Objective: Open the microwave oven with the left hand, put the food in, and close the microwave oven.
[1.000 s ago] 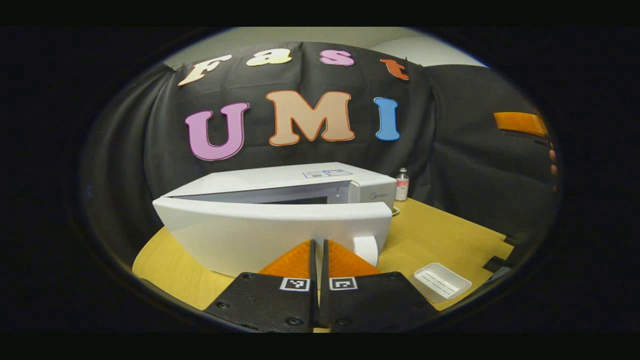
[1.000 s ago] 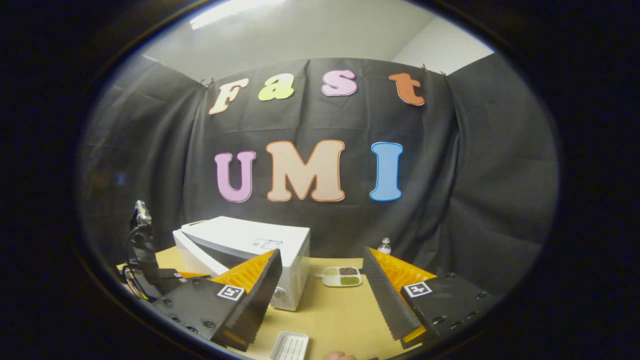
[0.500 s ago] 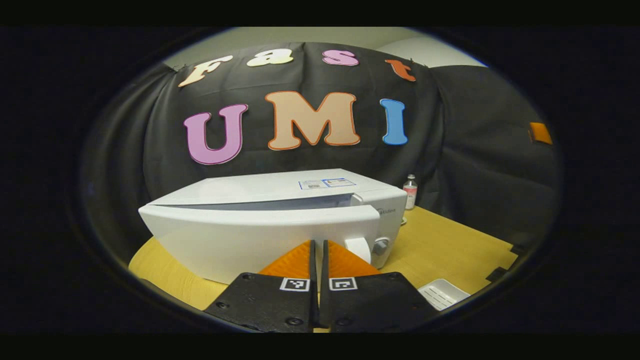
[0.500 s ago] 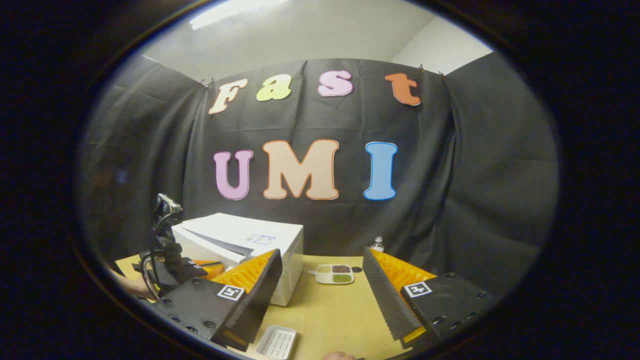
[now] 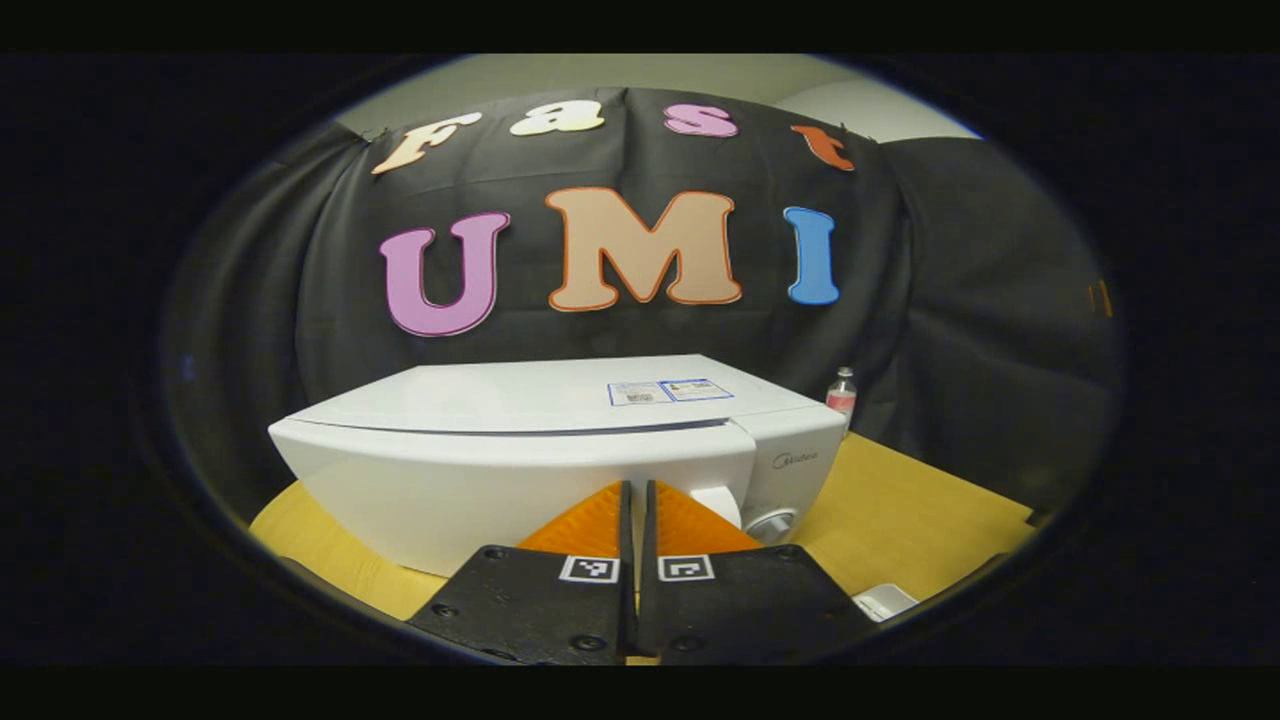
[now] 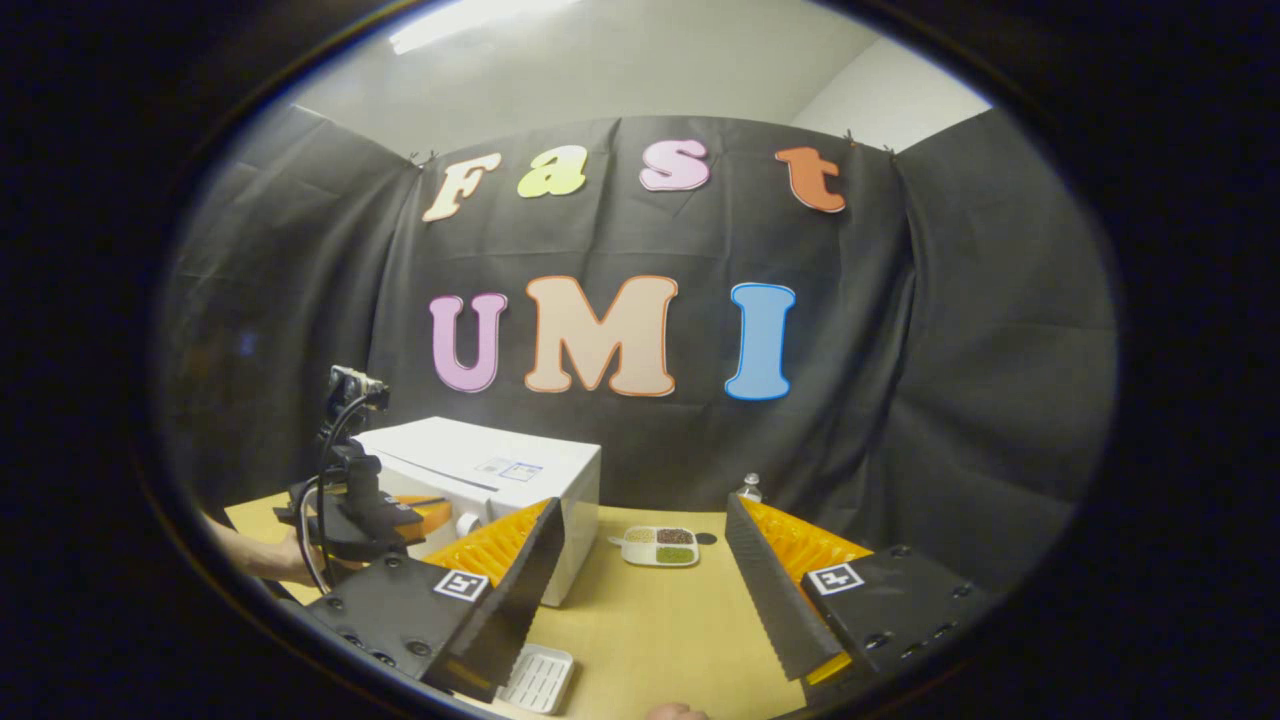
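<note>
A white microwave [image 5: 560,440] sits on a yellow surface [image 5: 900,500], its door [image 5: 500,480] flush or nearly so. In the left gripper view the left tongs [image 5: 636,500] are clenched with nothing between them, tips against the door at 6 o'clock, likely so they can push it as one blunt point. In the right gripper view the right tongs [image 6: 640,560] hang released and apart from the oven, probably kept clear of the door. Between their fingers, at 12 o'clock, a food tray [image 6: 658,546] lies on the surface, outside the oven. A white dish [image 6: 538,678] lies at 7 o'clock.
</note>
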The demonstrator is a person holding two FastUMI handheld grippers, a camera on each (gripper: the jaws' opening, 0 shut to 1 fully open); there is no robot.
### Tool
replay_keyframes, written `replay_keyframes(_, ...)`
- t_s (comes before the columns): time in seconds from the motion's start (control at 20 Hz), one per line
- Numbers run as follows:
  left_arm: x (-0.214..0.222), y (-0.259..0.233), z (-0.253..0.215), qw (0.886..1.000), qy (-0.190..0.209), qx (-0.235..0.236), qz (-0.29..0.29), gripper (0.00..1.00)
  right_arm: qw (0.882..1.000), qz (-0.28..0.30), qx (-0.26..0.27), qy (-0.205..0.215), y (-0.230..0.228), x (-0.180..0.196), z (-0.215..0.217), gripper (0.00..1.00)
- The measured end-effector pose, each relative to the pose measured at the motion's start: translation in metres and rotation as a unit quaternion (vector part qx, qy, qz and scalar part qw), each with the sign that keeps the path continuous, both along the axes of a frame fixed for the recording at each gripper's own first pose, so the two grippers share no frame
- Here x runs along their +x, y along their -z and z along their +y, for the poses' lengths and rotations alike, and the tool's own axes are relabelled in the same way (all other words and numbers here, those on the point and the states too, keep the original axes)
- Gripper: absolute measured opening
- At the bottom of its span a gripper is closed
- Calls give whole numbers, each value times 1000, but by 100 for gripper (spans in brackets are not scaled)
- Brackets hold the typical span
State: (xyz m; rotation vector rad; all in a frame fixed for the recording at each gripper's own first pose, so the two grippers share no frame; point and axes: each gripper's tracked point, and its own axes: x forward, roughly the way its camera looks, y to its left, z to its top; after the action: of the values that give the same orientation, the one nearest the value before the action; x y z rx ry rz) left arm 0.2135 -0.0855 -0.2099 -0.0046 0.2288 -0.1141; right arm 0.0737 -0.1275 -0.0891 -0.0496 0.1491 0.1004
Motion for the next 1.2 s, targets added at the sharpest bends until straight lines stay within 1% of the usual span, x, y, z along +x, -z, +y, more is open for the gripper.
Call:
replay_keyframes(0.05, 0, 0, -3, 1000, 2, 1, -3, 2, 1000, 1, 1, 0, 0, 1, -1, 93)
replay_keyframes(0.15, 1, -1, -3, 1000, 0, 8, -11, 0, 1000, 3, 6, 1, 1, 3, -1, 93)
replay_keyframes(0.25, 9, -5, -4, 1000, -1, 3, -23, 0, 1000, 5, 5, -1, 2, 2, 0, 93)
replay_keyframes(0.3, 8, 2, 0, 1000, -9, 7, 5, 0, 1000, 7, 3, -3, 3, 1, 0, 93)
replay_keyframes(0.35, 9, -3, -6, 1000, -3, -8, -8, 0, 1000, 8, 0, -4, 5, 0, 1, 93)
replay_keyframes(0.4, 11, -10, -9, 1000, -2, -11, -17, 1, 1000, 8, -2, -3, 5, 0, 1, 93)
replay_keyframes(0.45, 10, -4, -8, 1000, -2, -2, -9, 0, 1000, 10, -1, -4, 6, -2, 1, 93)
replay_keyframes(0.5, 9, -3, -8, 1000, -3, 4, -7, 2, 1000, 12, 0, -4, 7, -3, 2, 93)
replay_keyframes(0.6, 5, -10, -9, 1000, -3, 6, -6, 0, 1000, 10, 2, -2, 6, -5, 1, 93)
replay_keyframes(0.75, -13, -37, -14, 999, 0, -15, -29, 0, 1000, 10, 6, 3, 7, -5, -1, 93)
replay_keyframes(1.0, -59, -103, -6, 997, -10, -25, -74, 0, 1000, -1, 19, 1, -1, -2, 6, 93)
replay_keyframes(1.05, -67, -117, -1, 996, -13, -26, -83, 2, 1000, -4, 22, -1, -2, -2, 9, 93)
replay_keyframes(1.15, -85, -141, 1, 995, -1, -37, -93, 0, 999, -9, 30, -6, -5, -1, 18, 93)
replay_keyframes(1.2, -95, -152, 1, 994, 7, -44, -97, 1, 999, -10, 34, -10, -6, -1, 22, 93)
